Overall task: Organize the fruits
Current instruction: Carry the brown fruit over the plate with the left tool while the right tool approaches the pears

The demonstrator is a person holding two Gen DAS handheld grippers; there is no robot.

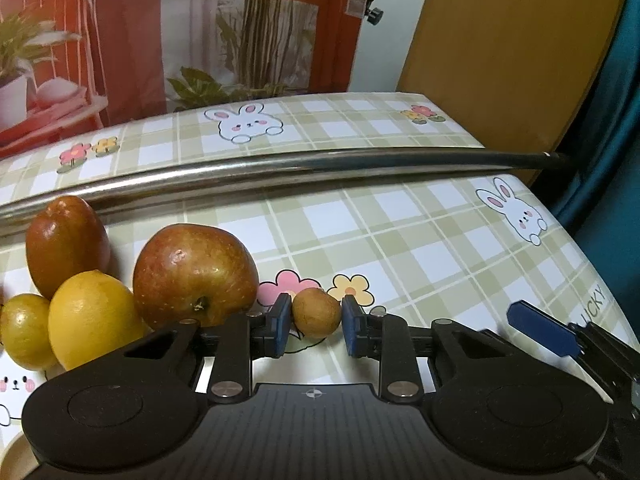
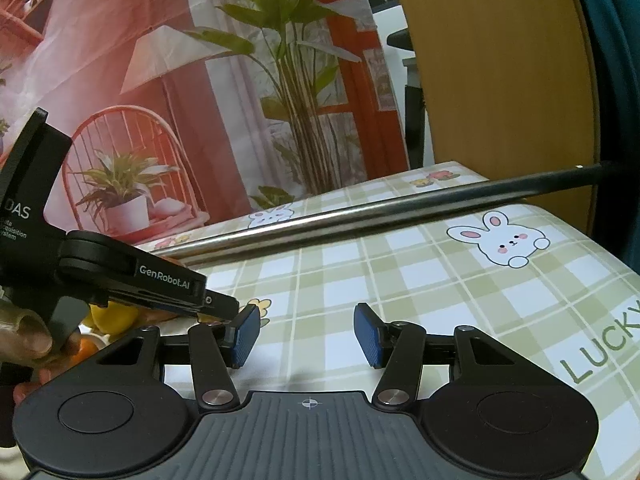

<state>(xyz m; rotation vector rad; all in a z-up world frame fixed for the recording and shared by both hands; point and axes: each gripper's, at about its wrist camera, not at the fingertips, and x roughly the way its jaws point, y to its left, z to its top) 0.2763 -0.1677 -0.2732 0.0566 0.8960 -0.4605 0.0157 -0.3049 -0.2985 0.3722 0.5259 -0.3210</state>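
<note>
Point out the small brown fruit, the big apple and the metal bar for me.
small brown fruit [image 1: 316,312], left wrist view, its front face.
big apple [image 1: 194,274], left wrist view, its side.
metal bar [image 1: 320,160], left wrist view, mid-length.

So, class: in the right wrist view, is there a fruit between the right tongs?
No. The right tongs stand open over bare checked tablecloth, with nothing between the blue pads.
</note>
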